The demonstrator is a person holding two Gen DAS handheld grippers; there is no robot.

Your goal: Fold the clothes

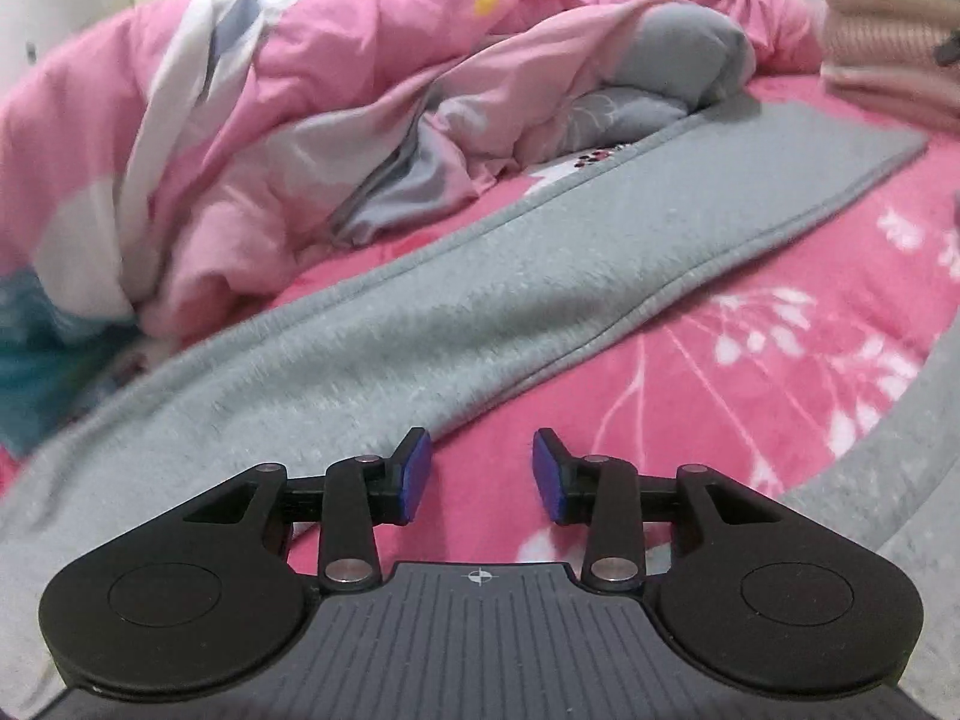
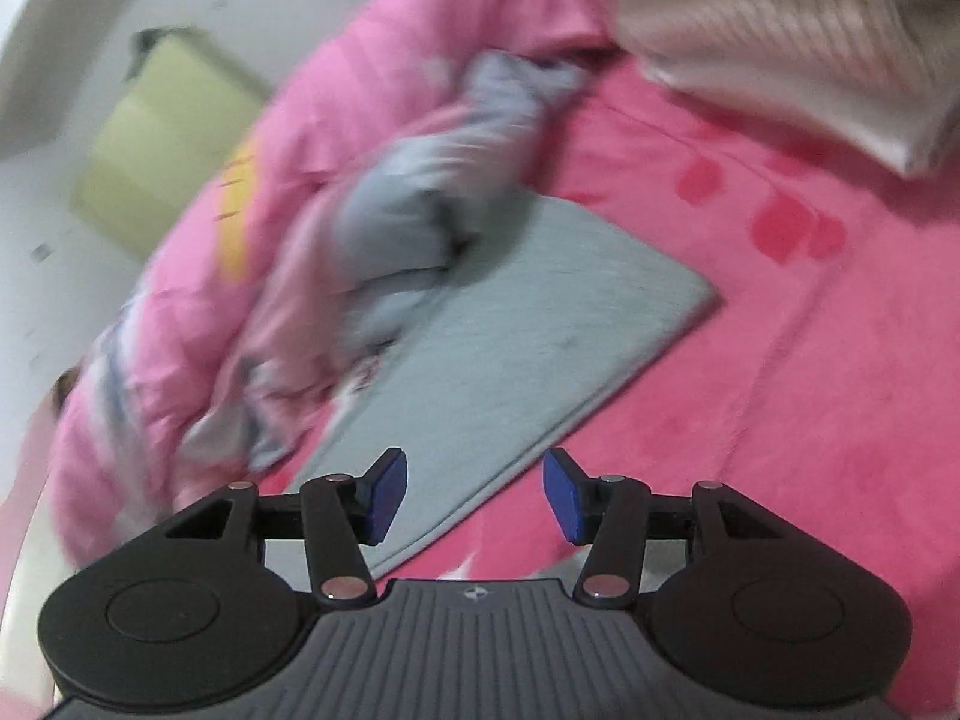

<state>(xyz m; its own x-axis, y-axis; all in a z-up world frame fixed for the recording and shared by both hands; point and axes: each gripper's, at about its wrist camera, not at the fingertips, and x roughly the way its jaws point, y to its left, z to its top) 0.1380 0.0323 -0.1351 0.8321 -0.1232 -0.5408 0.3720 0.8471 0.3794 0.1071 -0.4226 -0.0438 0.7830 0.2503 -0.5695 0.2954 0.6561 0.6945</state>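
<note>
A grey fleece garment [image 1: 480, 288] lies folded into a long flat strip across the pink floral bedsheet [image 1: 750, 372]. In the left wrist view my left gripper [image 1: 483, 477] hovers open over the strip's near edge, with only sheet showing between its blue pads. The right wrist view shows the same grey garment [image 2: 528, 324] as a flat panel with a squared far corner. My right gripper [image 2: 475, 495] stands open just above its near edge, and nothing is held between its blue pads. That view is blurred.
A crumpled pink and grey quilt [image 1: 270, 120] is heaped along the left, touching the garment's far side. A striped beige pillow [image 2: 792, 42] lies at the far right. A pale yellow cabinet [image 2: 156, 138] stands beyond the bed by the white wall.
</note>
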